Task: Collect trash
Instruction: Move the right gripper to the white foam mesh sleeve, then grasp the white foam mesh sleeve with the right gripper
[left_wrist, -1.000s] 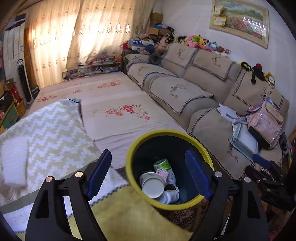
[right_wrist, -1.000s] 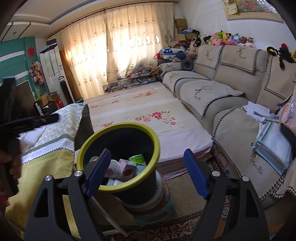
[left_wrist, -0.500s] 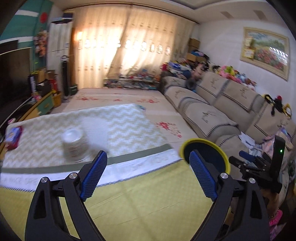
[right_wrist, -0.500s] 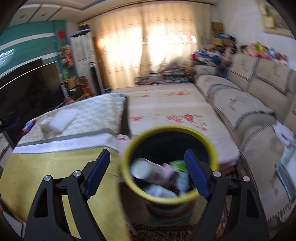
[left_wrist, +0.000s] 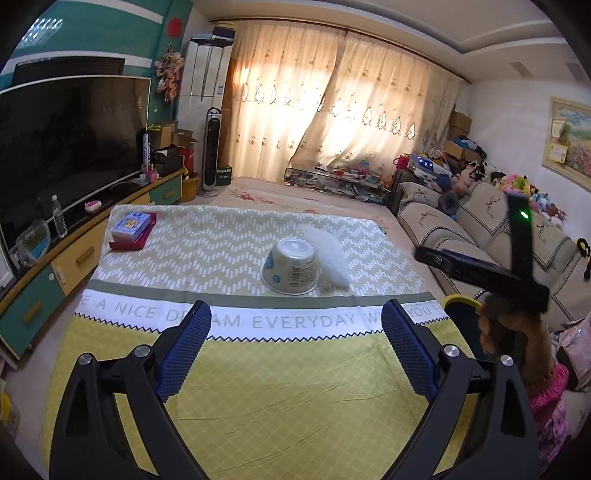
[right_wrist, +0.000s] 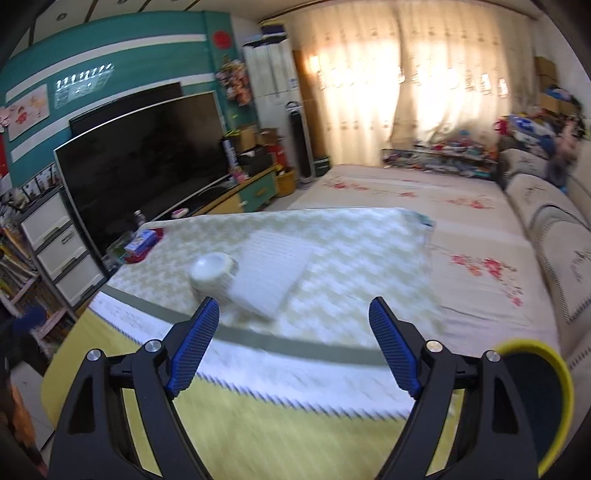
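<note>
- Both grippers have swung away from the yellow-rimmed trash bin (right_wrist: 537, 402) and now face the cloth-covered table (left_wrist: 258, 376); a second ago each camera looked down into the bin.
- Bin now sits at the right edge of the right wrist view, only a sliver of rim showing in the left wrist view; contents no longer visible.
- Left gripper (left_wrist: 293, 350): jaws opening, nearly full spread, nothing between them.
- Right gripper (right_wrist: 293, 347): jaws wide apart, empty.
- My read: a drop-off just ended and the next pickup is starting; both tools are free.
- Next trash looks like the upturned paper cup (left_wrist: 291, 271) on the zigzag part of the cloth, well ahead of both grippers, untouched.
- White textured sheet (left_wrist: 325, 254) lies just behind and right of the cup, touching or overlapping it; cannot tell whether it is trash or a mat.
- Small blue box on a red tray (left_wrist: 132, 230) at the far left table corner; unclear if it counts as trash.
- The hand (left_wrist: 509, 332) holding the right gripper shows at the right of the left wrist view, with a pink sleeve below it; it covers most of the bin there.
- Right wrist view is motion-blurred: cup label, sheet edges and cloth lettering unreadable.
- Cup's open side faces down, so whether it is empty is hidden.
- Table's near edge is cut off behind the gripper bodies in both views.
</note>
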